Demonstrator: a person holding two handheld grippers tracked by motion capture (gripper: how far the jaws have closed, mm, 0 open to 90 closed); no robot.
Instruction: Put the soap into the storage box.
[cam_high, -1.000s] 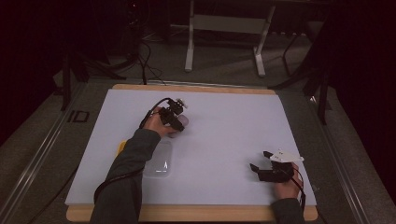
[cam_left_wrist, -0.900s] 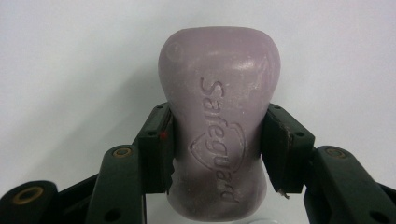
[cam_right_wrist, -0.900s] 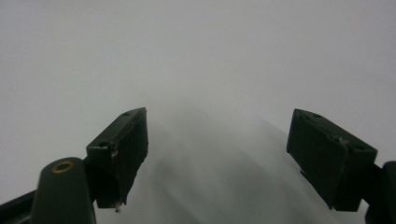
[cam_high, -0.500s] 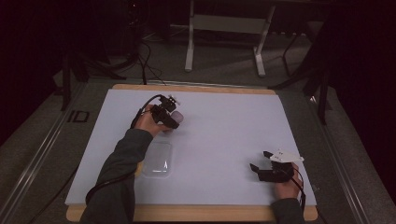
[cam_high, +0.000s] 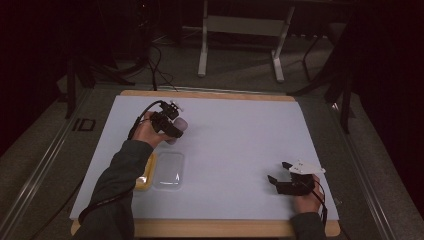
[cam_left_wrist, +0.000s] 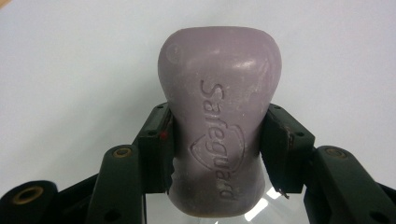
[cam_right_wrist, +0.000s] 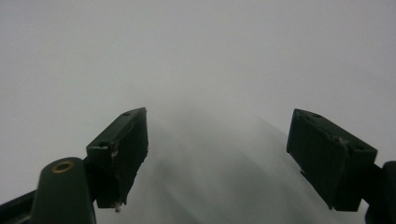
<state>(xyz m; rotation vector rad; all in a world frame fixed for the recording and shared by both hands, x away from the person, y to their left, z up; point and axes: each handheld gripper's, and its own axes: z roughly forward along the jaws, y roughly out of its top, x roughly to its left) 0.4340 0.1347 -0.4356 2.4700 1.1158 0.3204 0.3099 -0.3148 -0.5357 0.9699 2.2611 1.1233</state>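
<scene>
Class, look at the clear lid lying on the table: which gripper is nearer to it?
Left. The left gripper, holding soap, is just beyond the lid; the right gripper sits far off to its right.

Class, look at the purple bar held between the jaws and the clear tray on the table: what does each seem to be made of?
Purple bar: likely solid soap, matte and waxy, with a pressed-in brand name and scuffed surface. Clear tray: probably thin transparent plastic, glossy, since the white table shows through and highlights glint on it.

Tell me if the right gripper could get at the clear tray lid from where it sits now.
Probably yes. The right gripper is open and holds nothing, and bare table lies between it and the clear lid. The left gripper, with the soap, is beyond the lid.
</scene>
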